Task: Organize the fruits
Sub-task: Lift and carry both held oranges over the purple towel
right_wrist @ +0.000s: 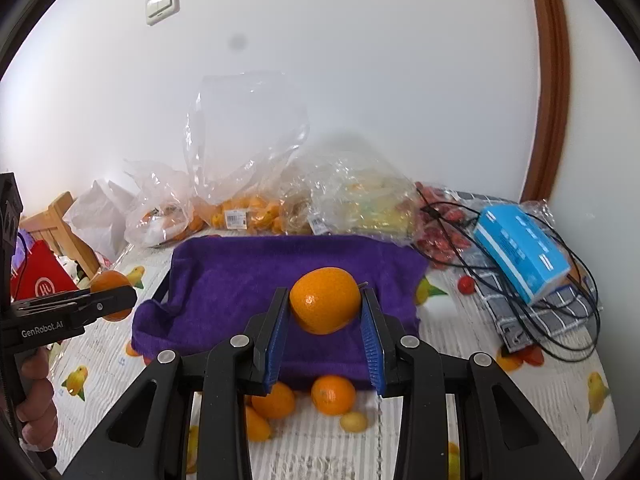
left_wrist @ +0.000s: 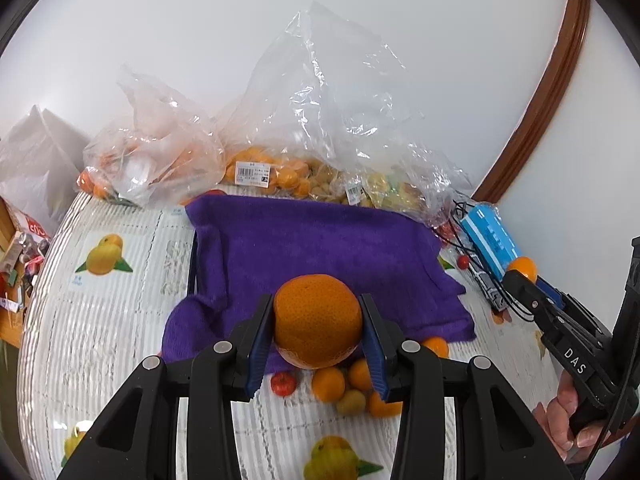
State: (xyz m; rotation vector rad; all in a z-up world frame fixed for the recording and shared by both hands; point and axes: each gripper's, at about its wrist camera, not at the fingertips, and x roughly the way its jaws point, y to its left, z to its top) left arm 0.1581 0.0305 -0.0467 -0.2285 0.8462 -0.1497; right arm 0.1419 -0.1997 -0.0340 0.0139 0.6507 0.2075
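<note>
Holding oranges, both grippers overhang towel's (left_wrist: 320, 248) near edge.

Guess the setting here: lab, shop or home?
Likely a home room: wall light switch, fruit-print table cover, clear shopping bags of fruit against the wall, wooden door frame.

The left black two-finger gripper with blue ribbed pads (left_wrist: 318, 334) points forward and downward, its jaws clamped on a large round orange fruit (left_wrist: 317, 320). The right black two-finger gripper with blue ribbed pads (right_wrist: 325, 330) also points forward and downward, jaws clamped on a smaller round orange fruit (right_wrist: 325, 300). A bare hand (left_wrist: 568, 416) grips the right gripper's handle; another hand (right_wrist: 38, 400) grips the left handle.
</note>
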